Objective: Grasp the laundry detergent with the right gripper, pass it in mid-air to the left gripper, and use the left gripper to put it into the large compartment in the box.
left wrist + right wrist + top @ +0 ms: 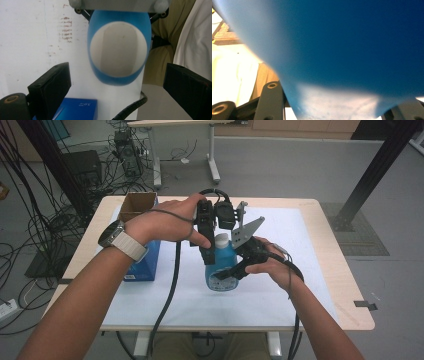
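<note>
A blue plastic bottle [220, 259] with a white cap sits over the middle of the white mat [300, 270]. My right gripper [235, 270] comes in from the right and is shut on its lower body. In the right gripper view the bottle [349, 37] lies between the jaws of the right gripper [339, 107]. My left gripper [208, 256] hangs down at the bottle's left side near the cap. In the left gripper view the left gripper [117, 83] stands open, its jaws wide apart and clear of the bottle [120, 23] with its white oval label.
A blue box [145, 260] with an open cardboard carton [136, 206] behind it stands at the table's left; the blue box [75, 108] also appears low in the left gripper view. The wooden table edge [345, 285] frames the mat. Cables trail off the front.
</note>
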### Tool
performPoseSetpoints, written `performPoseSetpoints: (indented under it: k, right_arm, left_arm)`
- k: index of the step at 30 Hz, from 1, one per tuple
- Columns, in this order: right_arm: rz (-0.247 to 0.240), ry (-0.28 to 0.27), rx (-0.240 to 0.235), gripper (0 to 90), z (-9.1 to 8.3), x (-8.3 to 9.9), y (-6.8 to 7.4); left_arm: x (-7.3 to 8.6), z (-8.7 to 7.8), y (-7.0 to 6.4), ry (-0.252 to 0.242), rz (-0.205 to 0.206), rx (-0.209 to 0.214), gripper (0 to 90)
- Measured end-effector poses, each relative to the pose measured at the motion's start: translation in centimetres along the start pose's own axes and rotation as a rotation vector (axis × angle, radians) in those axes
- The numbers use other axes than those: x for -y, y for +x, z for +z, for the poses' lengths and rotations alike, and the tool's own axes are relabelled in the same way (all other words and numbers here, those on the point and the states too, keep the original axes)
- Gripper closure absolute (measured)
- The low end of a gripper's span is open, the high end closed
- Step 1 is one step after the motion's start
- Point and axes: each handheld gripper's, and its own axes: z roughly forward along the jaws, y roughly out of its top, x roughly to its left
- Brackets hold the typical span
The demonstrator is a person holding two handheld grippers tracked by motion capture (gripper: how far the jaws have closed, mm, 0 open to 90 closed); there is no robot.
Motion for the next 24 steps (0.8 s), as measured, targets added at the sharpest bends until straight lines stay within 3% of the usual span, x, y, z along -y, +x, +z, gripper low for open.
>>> performPoseSetpoints:
  k: [24]
  right_arm:
    - [0.0,-0.01,-0.013,44.4,0.78,-0.41,0.05]
  left_arm:
    - [-0.06,0.24,0.16,-0.017,-0.013,-0.001,8.0]
